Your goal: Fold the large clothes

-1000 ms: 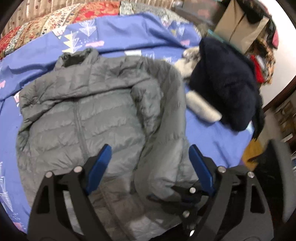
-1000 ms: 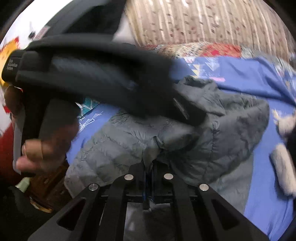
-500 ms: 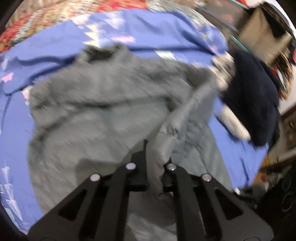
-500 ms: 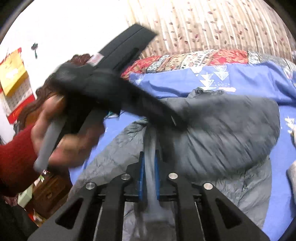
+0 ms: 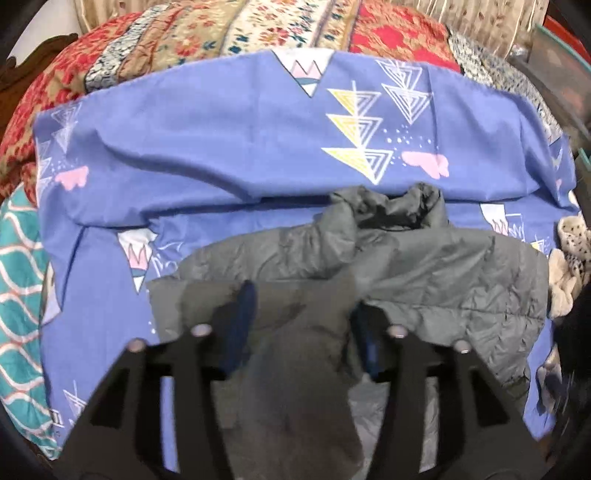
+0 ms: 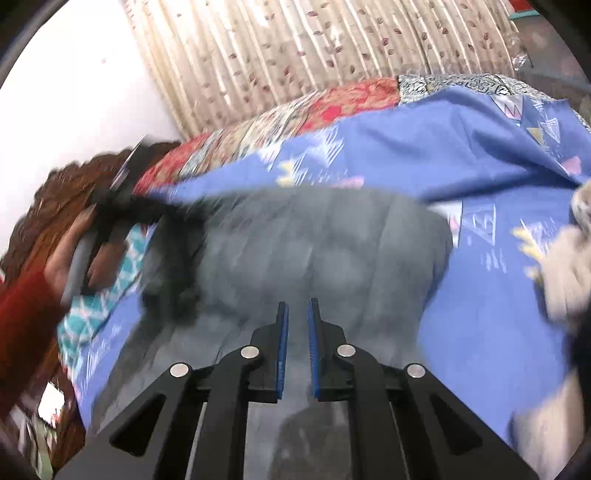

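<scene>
A grey quilted puffer jacket (image 5: 424, 280) lies on the blue patterned bedsheet (image 5: 221, 147), its collar toward the far side and its right half folded over the body. My left gripper (image 5: 306, 325) is open just above the jacket's folded edge, with grey fabric lying loose between the blue pads. In the right wrist view the jacket (image 6: 314, 251) shows blurred. My right gripper (image 6: 297, 325) has its pads a narrow gap apart with nothing between them, above the jacket's lower part. The left gripper (image 6: 122, 206) and the hand holding it show there at left.
A patchwork quilt (image 5: 221, 33) and a leaf-print curtain (image 6: 295, 55) lie beyond the sheet. A spotted beige fluffy garment (image 5: 569, 258) sits at the jacket's right. A teal patterned cloth (image 5: 18, 295) is at left, by the wooden bed frame (image 6: 44, 206).
Both grippers carried the jacket's side across and let go: the left opened from shut on fabric, the right parted its pads. The jacket now lies folded over and narrower.
</scene>
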A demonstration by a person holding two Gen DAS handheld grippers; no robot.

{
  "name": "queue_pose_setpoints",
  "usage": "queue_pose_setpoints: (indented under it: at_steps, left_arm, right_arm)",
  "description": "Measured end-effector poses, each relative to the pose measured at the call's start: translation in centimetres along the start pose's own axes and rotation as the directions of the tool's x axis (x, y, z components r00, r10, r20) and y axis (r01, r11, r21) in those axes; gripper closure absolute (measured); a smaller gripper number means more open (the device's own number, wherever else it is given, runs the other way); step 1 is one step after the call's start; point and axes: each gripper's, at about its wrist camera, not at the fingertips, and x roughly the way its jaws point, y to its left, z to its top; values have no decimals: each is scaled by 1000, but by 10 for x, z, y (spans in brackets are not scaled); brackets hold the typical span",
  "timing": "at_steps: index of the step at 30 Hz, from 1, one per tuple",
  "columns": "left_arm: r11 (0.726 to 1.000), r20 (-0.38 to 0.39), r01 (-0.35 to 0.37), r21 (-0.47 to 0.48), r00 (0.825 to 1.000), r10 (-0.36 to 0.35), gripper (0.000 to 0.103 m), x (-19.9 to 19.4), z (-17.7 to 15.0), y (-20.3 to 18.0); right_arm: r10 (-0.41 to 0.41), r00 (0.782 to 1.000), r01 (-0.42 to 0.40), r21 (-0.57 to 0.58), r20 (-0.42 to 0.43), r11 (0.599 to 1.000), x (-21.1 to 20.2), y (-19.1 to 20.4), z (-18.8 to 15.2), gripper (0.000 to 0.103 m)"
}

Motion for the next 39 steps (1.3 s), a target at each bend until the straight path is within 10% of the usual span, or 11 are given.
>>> queue_pose_setpoints:
  at_steps: [3, 4, 5, 7, 9, 15, 20, 21, 23, 26, 39]
  left_arm:
    - [1000, 31, 4, -20, 1000, -4, 43, -9, -15, 21]
    - [999, 37, 7, -31, 999, -6, 34, -10, -21, 31]
    - [999, 30, -4, -33, 1000, 5, 31, -9, -24, 36]
    - [998, -16, -63, -13, 998, 62, 28, -2, -31, 43]
    - [978, -31, -208, 9, 978, 208, 28, 4, -39, 52]
    - [993, 24, -110, -32, 993, 111, 28, -12, -64, 60]
    - [994, -73, -105, -34, 992, 103, 36, 25, -68, 44]
    - [989, -98, -142, -30, 986, 138, 64, 38, -68, 42]
    - [966, -147, -258, -19, 956, 253, 81, 63, -67, 46]
    - [918, -268, -386, -91, 897, 351, 89, 105, -71, 76]
    - [950, 29, -285, -127, 956, 291, 87, 1, -95, 63]
  right_arm:
    - [-70, 989, 75, 31, -126, 997, 55, -37, 18, 68]
    - [-179, 967, 180, -9, -180, 984, 72, -47, 18, 68]
    - [-379, 896, 374, -64, -231, 925, 92, -68, 14, 68]
    - [-472, 855, 490, 40, -215, 871, 87, -98, 10, 68]
    - [-442, 877, 472, 162, -188, 867, 68, -109, 8, 68]
    - [-375, 925, 380, 102, -70, 919, 13, -75, -14, 68]
    - [-257, 965, 261, 85, -58, 962, 20, -57, -10, 64]
    - [-173, 983, 180, 135, -64, 974, 25, -58, -10, 64]
    - [-18, 997, 34, 212, -77, 977, 36, -59, -9, 63]
    - [-70, 950, 143, 224, -303, 964, 80, -75, -25, 61]
    - [-18, 1000, 15, 215, 15, 976, 11, -49, 31, 57]
